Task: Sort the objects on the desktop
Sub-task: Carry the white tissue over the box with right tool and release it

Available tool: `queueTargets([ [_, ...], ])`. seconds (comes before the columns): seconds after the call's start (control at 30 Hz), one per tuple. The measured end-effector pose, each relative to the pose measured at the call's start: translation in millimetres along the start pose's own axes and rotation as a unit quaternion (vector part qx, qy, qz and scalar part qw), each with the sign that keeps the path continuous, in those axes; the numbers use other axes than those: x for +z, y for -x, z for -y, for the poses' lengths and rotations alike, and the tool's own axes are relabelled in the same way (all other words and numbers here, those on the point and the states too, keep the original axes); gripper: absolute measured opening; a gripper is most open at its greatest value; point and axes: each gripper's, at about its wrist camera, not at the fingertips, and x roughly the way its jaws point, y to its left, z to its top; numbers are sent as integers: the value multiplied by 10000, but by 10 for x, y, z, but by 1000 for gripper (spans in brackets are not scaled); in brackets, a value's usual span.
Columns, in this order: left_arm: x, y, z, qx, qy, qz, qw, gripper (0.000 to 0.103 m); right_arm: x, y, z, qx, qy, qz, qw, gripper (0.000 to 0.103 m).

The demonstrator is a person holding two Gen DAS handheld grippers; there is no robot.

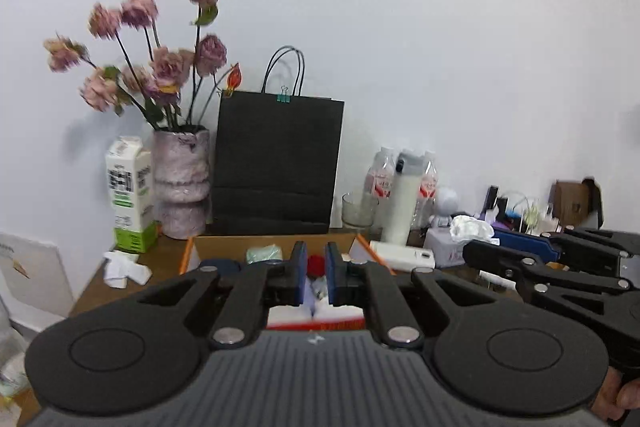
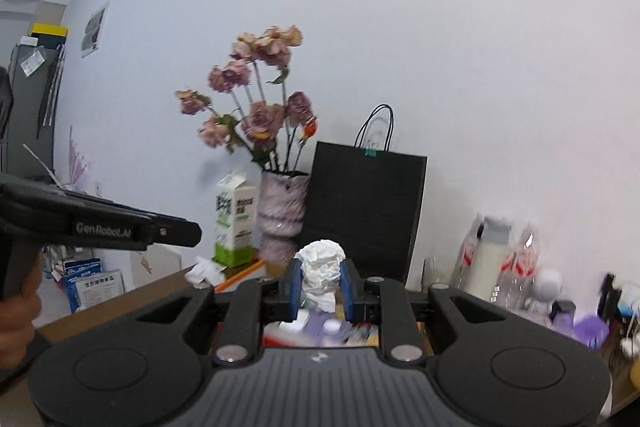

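Observation:
In the right wrist view my right gripper [image 2: 322, 281] is shut on a crumpled white tissue [image 2: 323, 267], which bulges up above the blue pads [image 2: 295, 285]. From the left wrist view, that gripper [image 1: 476, 251] reaches in from the right with the tissue [image 1: 472, 227] at its tip. My left gripper [image 1: 316, 261] has its blue pads close together. A small red thing [image 1: 316, 264] shows in the narrow slit between them, and I cannot tell whether it is gripped or lies beyond. Seen from the right wrist, the left gripper [image 2: 188, 233] is side-on at the left, held by a hand [image 2: 16, 311].
An open cardboard box [image 1: 256, 241] lies below the grippers on the wooden desk [image 1: 92, 287]. Behind it are a black paper bag [image 1: 276, 163], a vase of dried roses [image 1: 180, 183], a milk carton [image 1: 130, 195], a glass [image 1: 358, 211] and bottles [image 1: 404, 195]. More crumpled tissue [image 1: 124, 267] lies at the left.

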Motion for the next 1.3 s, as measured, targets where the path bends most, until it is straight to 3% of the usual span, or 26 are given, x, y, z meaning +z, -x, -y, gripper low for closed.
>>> queueTargets([
  [0.13, 401, -666, -217, -142, 258, -737, 9968, 10, 371, -655, 298, 187, -243, -574, 9979, 19],
  [0.23, 542, -1249, -330, -131, 366, -1392, 9895, 10, 494, -1323, 522, 333, -557, -1312, 9892, 20],
  [0.3, 550, -1600, -395, 75, 386, -1610, 9862, 10, 467, -1787, 636, 313, -717, -1793, 9807, 20],
  [0.4, 438, -2107, -501, 271, 527, -2069, 9766, 10, 270, -2400, 749, 184, -896, -2378, 9670, 20],
  [0.5, 235, -2563, -599, 377, 605, -2642, 9618, 10, -68, -2982, 790, 212, -1210, -3123, 9420, 20],
  [0.7, -135, -3134, -745, 686, 696, -3417, 9347, 10, -640, -3545, 801, 125, -1657, -3907, 9054, 22],
  [0.73, -165, -3171, -739, 630, 666, -3482, 9329, 18, -705, -3588, 810, 90, -1736, -3932, 9028, 23],
  [0.83, -185, -3150, -697, 717, 505, -3340, 9385, 46, -773, -3606, 836, -38, -1930, -3766, 9060, 36],
  [0.87, -172, -3132, -693, 767, 493, -3263, 9409, 51, -775, -3583, 865, -126, -1987, -3696, 9076, 41],
  [0.93, -147, -3108, -746, 808, 621, -3262, 9398, 75, -725, -3573, 900, -229, -1987, -3630, 9101, 50],
  [1.0, -109, -3056, -812, 795, 823, -3241, 9391, 86, -649, -3497, 956, -320, -1970, -3554, 9131, 61],
  [1.13, -37, -2876, -826, 834, 900, -3025, 9452, 102, -497, -3282, 963, -345, -1814, -3366, 9234, 70],
  [1.3, 1, -2463, -731, 1097, 808, -2508, 9584, 103, -380, -2902, 818, -352, -1538, -3095, 9377, 79],
])
